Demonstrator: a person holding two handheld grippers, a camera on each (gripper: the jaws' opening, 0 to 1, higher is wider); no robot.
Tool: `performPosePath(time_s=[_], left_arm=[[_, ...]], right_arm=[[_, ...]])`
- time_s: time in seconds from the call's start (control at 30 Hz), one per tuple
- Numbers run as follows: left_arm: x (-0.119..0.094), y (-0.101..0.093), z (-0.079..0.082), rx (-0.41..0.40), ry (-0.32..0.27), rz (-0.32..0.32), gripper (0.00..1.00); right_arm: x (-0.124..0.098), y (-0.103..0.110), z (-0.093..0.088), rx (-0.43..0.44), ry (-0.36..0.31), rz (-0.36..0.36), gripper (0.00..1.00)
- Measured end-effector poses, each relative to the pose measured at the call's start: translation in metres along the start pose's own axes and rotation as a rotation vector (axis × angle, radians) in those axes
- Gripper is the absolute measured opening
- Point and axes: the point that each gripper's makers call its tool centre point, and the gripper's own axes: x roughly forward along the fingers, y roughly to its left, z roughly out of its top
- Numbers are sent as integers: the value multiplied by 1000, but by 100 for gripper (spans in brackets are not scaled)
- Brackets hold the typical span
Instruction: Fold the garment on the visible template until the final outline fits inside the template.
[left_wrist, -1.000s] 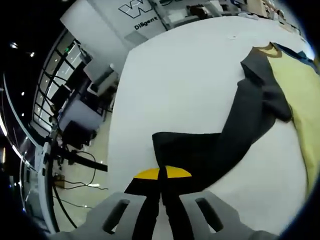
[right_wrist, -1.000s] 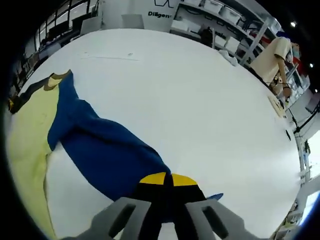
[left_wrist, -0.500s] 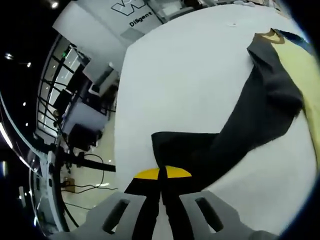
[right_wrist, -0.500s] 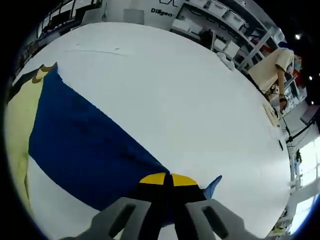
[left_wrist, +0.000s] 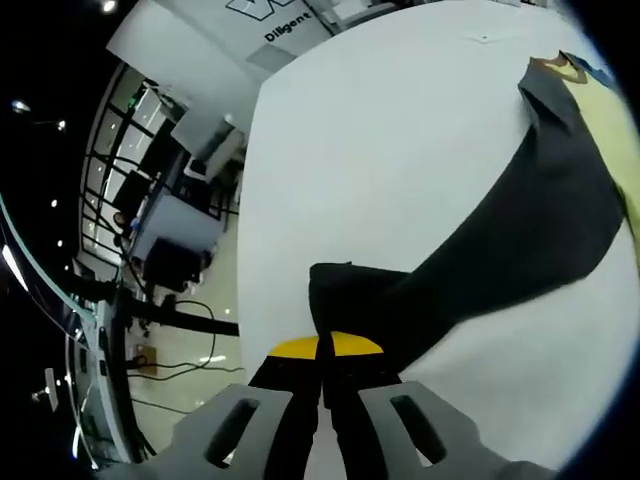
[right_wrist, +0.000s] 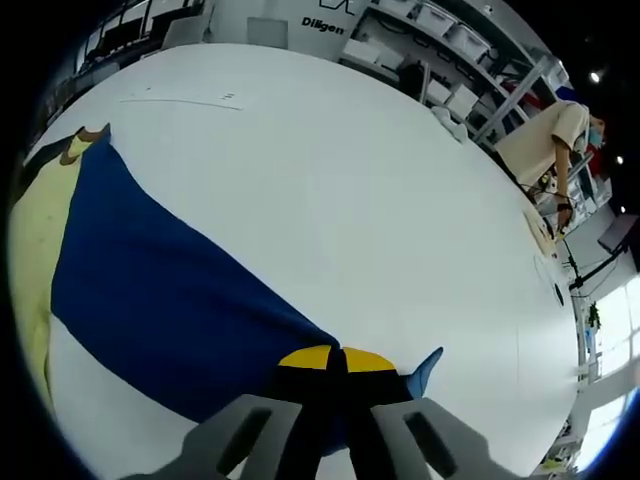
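bright even overhead light | sharp centre | fisheye-warped edges

garment's (right_wrist: 150, 280) colour-blocked: blue sleeve (right_wrist: 200, 300), charcoal sleeve (left_wrist: 520, 240), pale yellow body (left_wrist: 612, 130), all plain, on a white table (right_wrist: 340, 180).

Right gripper (right_wrist: 335, 385) clamped on blue sleeve (right_wrist: 180, 290), stretched taut over white table (right_wrist: 330, 180); yellow body (right_wrist: 35, 230) alongside.

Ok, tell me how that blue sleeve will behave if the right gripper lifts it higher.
Likely floppy: the blue sleeve stretches as a soft sheet from the right gripper, shut on its end. It probably drags the yellow body along, being attached. Seems light; the white table looks smooth, so it should slide easily.
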Motion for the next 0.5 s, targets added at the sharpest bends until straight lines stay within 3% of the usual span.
performPosePath(time_s=[0.5], left_arm=[[1, 4, -1, 45, 40, 45, 0]], right_arm=[[-4, -6, -8, 18, -3, -7, 0]])
